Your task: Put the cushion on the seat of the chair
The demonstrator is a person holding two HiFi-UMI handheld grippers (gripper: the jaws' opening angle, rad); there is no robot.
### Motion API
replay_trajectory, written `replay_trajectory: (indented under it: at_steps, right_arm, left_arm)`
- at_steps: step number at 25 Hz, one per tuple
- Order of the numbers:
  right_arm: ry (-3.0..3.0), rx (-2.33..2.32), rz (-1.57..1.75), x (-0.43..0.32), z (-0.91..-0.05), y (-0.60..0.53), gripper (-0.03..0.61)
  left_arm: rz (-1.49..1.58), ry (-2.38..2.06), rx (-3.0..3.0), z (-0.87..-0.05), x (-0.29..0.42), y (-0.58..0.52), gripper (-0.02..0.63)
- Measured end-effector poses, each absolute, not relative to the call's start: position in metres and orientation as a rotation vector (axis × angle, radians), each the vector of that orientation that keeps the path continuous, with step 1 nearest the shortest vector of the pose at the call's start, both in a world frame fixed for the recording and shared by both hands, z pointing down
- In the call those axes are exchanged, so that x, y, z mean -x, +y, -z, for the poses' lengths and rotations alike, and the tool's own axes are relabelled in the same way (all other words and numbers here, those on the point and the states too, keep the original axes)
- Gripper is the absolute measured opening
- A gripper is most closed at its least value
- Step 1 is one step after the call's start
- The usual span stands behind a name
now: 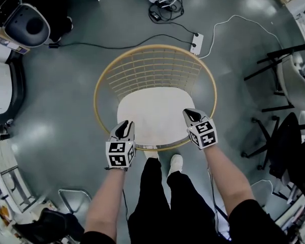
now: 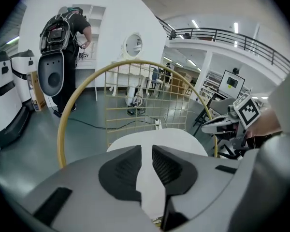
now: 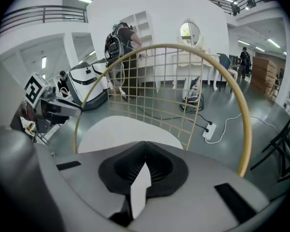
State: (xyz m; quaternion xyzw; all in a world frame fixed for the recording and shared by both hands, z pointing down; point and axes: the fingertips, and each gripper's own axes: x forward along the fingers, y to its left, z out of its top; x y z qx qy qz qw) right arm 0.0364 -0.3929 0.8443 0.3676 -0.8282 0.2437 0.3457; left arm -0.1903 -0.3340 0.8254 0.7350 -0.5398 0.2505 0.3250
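A white cushion (image 1: pixel 152 113) lies flat on the seat of a round chair with a gold wire back (image 1: pixel 155 49). My left gripper (image 1: pixel 124 127) hovers over the cushion's front left edge. Its jaws stand a little apart with nothing between them, and the cushion (image 2: pixel 159 135) shows through the gap of the left gripper (image 2: pixel 146 150). My right gripper (image 1: pixel 191 116) hangs over the front right edge. In the right gripper view the right gripper (image 3: pixel 145 142) has its tips touching, shut on nothing, above the cushion (image 3: pixel 121 128).
A power strip (image 1: pixel 196 43) and cables lie on the grey floor behind the chair. Black office chairs (image 1: pixel 290 131) stand to the right, white machines (image 1: pixel 5 80) to the left. A person with a backpack (image 2: pixel 63 33) stands at a distance. My shoes (image 1: pixel 176 161) are at the chair's front.
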Motion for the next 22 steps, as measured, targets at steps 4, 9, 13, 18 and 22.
replay_trajectory:
  at_steps: [4, 9, 13, 18, 22]
  right_arm:
    - [-2.217, -0.928, -0.613, -0.031, -0.796, -0.382, 0.012]
    - [-2.314, -0.884, -0.562, -0.027, -0.723, -0.362, 0.012]
    - [-2.419, -0.875, -0.504, -0.029, -0.664, -0.351, 0.012]
    - [-2.512, -0.841, -0.44, -0.05, -0.599, -0.313, 0.012]
    - [-2.571, -0.807, -0.388, -0.052, -0.547, -0.293, 0.012]
  left_arm:
    - [-0.626, -1.444, -1.955, -0.782, 0.178, -0.325, 0.025]
    - [-0.562, -1.5, -1.991, -0.714, 0.162, -0.304, 0.017]
    - [-0.484, -1.573, -2.027, -0.659, 0.149, -0.288, 0.018]
    - [-0.417, -1.649, -2.078, -0.592, 0.117, -0.244, 0.017]
    - [-0.378, -1.71, -2.107, -0.538, 0.112, -0.221, 0.017]
